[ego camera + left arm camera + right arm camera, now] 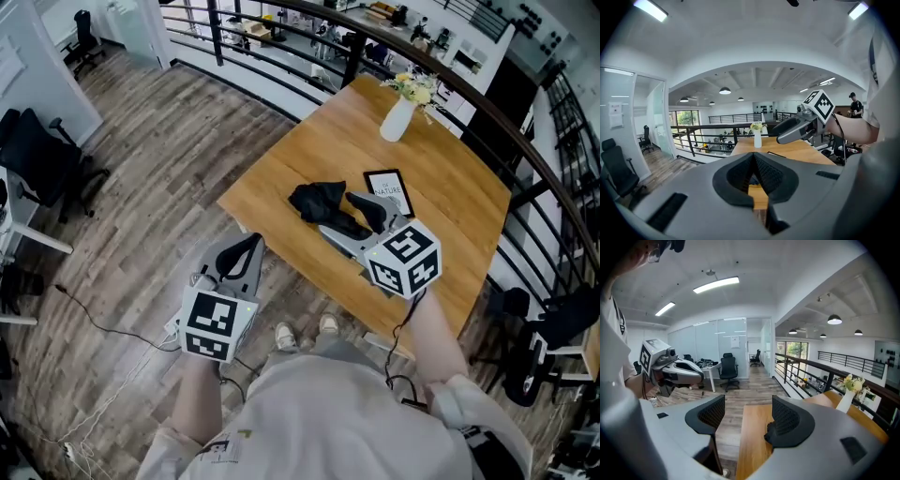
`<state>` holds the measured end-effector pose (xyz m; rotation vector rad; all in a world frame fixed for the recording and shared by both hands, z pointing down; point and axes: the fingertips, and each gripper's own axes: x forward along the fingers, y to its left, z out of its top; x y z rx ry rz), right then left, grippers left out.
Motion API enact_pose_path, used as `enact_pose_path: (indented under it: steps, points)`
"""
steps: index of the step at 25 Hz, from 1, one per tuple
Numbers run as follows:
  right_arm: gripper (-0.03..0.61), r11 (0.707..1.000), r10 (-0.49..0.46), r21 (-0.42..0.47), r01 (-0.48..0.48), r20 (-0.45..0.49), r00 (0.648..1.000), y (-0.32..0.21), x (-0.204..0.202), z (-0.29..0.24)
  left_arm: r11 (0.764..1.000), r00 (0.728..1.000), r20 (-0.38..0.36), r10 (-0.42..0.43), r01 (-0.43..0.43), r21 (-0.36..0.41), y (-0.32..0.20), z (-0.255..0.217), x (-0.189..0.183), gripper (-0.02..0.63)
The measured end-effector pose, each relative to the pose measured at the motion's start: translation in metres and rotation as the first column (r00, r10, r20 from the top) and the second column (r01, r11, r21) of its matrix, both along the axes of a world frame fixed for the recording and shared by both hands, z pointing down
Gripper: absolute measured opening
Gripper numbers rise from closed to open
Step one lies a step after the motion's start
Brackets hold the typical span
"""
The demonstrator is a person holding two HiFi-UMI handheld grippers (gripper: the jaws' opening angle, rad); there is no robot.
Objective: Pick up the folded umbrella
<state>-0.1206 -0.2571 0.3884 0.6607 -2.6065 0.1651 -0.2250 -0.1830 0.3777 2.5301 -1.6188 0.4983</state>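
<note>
The folded black umbrella (314, 200) lies crumpled on the wooden table (450, 197), towards its near left corner. My right gripper (336, 212) hovers just over it, jaws open; the pads press on nothing. In the right gripper view the jaws (746, 416) frame the table corner, and a bit of the umbrella (770, 431) peeks out beside the right pad. My left gripper (251, 246) is off the table's near left edge, above the floor, with its pads together and nothing held. In the left gripper view (753, 157) it points at the table, with the right gripper (797, 129) ahead.
A white vase with flowers (397, 117) stands at the table's far side and a black-framed card (389, 192) lies just beyond the umbrella. A dark railing (281, 56) runs behind the table. Office chairs (37, 155) stand at the left.
</note>
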Motion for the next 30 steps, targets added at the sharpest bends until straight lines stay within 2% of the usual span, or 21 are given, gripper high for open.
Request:
enact_pose_path:
  steps: [10,13,17,19,22,26,30]
  points:
    - [0.322,0.991,-0.037,-0.128,0.029,-0.059,0.998,-0.048,0.011,0.069,0.991,0.999,-0.003,-0.047,0.046,-0.122,-0.035,0.047,0.015,0.016]
    - [0.322,0.989,-0.032,-0.148,0.023,-0.061,0.998,-0.070,0.012,0.086,0.988,0.999,0.011,-0.040,0.041,-0.151,-0.048,0.060,0.023,0.017]
    - [0.322,0.988,-0.076,-0.142,0.052,-0.167,0.983,-0.094,0.015,0.117,0.986,0.999,0.037,-0.006,0.012,-0.168,-0.068,0.069,0.037,0.017]
    - [0.322,0.984,-0.094,-0.165,0.068,-0.156,0.983,-0.104,0.011,0.125,0.984,0.998,0.057,0.011,-0.001,-0.179,-0.077,0.075,0.042,0.017]
    - [0.322,0.975,-0.101,-0.207,0.076,-0.115,0.988,-0.121,0.004,0.137,0.977,0.998,0.064,0.017,-0.003,-0.212,-0.094,0.092,0.044,0.017]
    - [0.323,0.962,-0.116,-0.262,0.072,-0.157,0.981,-0.141,-0.006,0.177,0.960,0.999,0.038,0.000,0.011,-0.279,-0.113,0.123,0.038,0.017]
    - [0.324,0.928,-0.130,-0.367,0.063,-0.161,0.978,-0.149,-0.013,0.218,0.943,1.000,0.025,-0.011,0.019,-0.332,-0.123,0.150,0.033,0.017]
